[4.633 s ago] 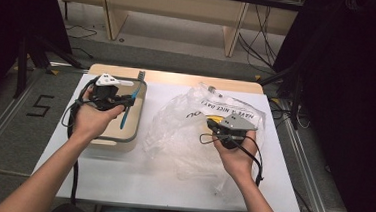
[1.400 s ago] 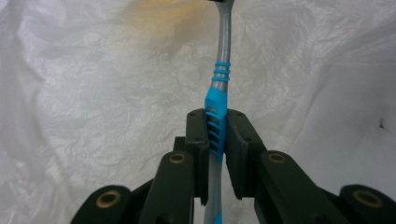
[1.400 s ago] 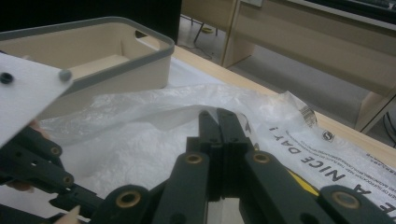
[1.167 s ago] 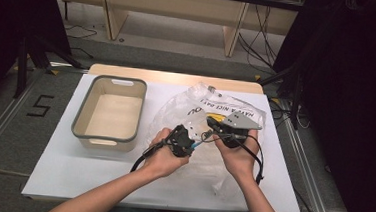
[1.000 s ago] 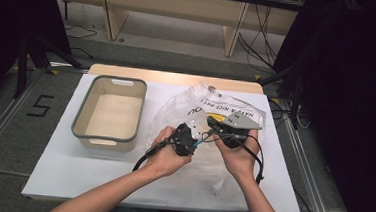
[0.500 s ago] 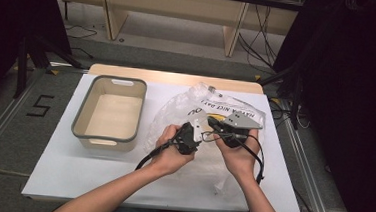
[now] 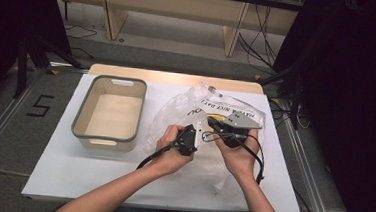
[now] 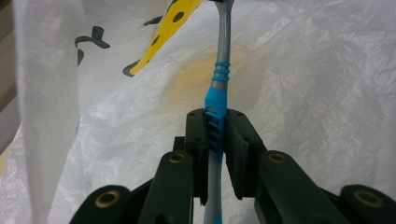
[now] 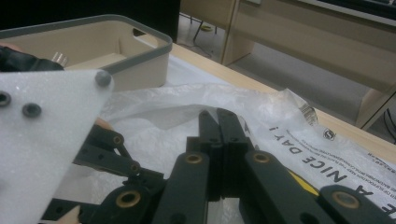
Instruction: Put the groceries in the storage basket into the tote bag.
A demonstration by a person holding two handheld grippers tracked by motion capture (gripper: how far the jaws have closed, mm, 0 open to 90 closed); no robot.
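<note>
Grey-and-blue toothbrush (image 8: 218, 100) clamped in left hand-held gripper (image 8: 217, 135); right hand-held gripper (image 9: 217, 122) pinched together on plastic bag (image 9: 187, 109)

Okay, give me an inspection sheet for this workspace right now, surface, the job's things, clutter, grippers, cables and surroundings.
Surface: white table top with a wooden strip along the far edge.
Job's things: grey and blue toothbrush over the clear plastic bag, which is printed "HAVE A NICE DAY"; a yellow dotted piece lies at the bag.
Clutter: beige bin with a grey rim, left of the bag, nothing seen inside.
Grippers: left gripper shut on the toothbrush handle; right gripper shut on a fold of the bag.
Cables: a black cable trails from each gripper toward the person.
Surroundings: wooden furniture and loose cords on the floor beyond; a "5" marked at left.
</note>
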